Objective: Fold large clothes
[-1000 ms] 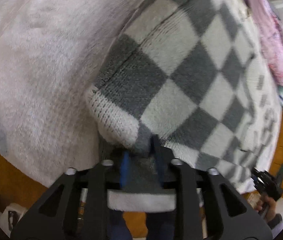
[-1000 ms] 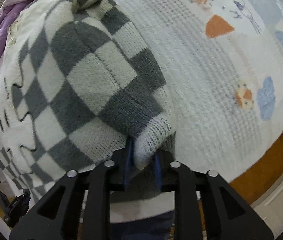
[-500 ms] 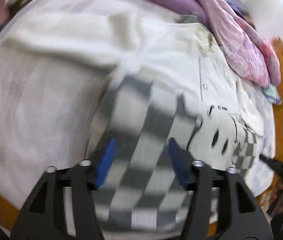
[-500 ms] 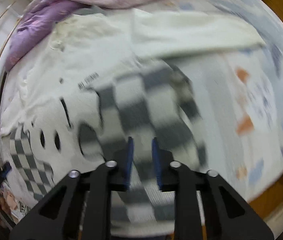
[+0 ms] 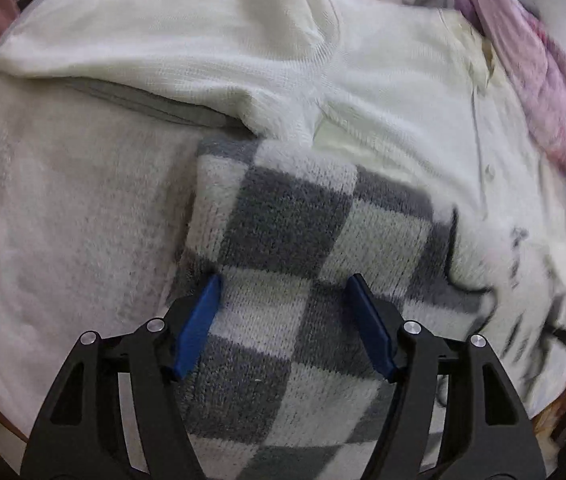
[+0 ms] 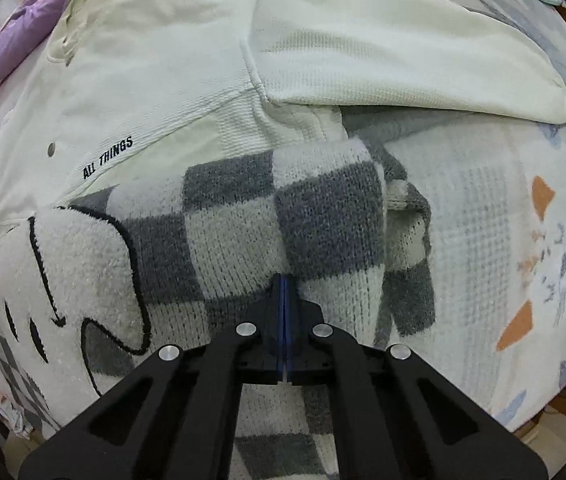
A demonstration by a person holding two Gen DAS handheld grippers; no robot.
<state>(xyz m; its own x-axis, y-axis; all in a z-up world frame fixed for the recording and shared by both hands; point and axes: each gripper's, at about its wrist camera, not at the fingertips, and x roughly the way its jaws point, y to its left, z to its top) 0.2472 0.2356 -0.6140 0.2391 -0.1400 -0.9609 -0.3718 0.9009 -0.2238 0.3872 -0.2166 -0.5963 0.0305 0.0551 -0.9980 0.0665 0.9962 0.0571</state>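
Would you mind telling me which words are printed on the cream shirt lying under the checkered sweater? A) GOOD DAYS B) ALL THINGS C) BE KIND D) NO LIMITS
B: in the right wrist view the cream shirt carries small dark letters reading ALL THINGS, just above the edge of the checkered sweater.

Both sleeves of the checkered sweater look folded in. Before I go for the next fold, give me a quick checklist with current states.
1. Left claw free of fabric: ok. Its jaws stand apart above the checkered sweater, nothing pinched.
2. Right claw free of fabric: ok. Jaws shut together, no knit between them.
3. Right sleeve folded across the sweater body: ok.
4. Sleeve cuff lying flat: not ok, it bunches at the fold's edge.
5. Sweater clear of other laundry: not ok. It lies on a cream shirt.
6. Sweater hem reachable: cannot tell, hidden below the claws.
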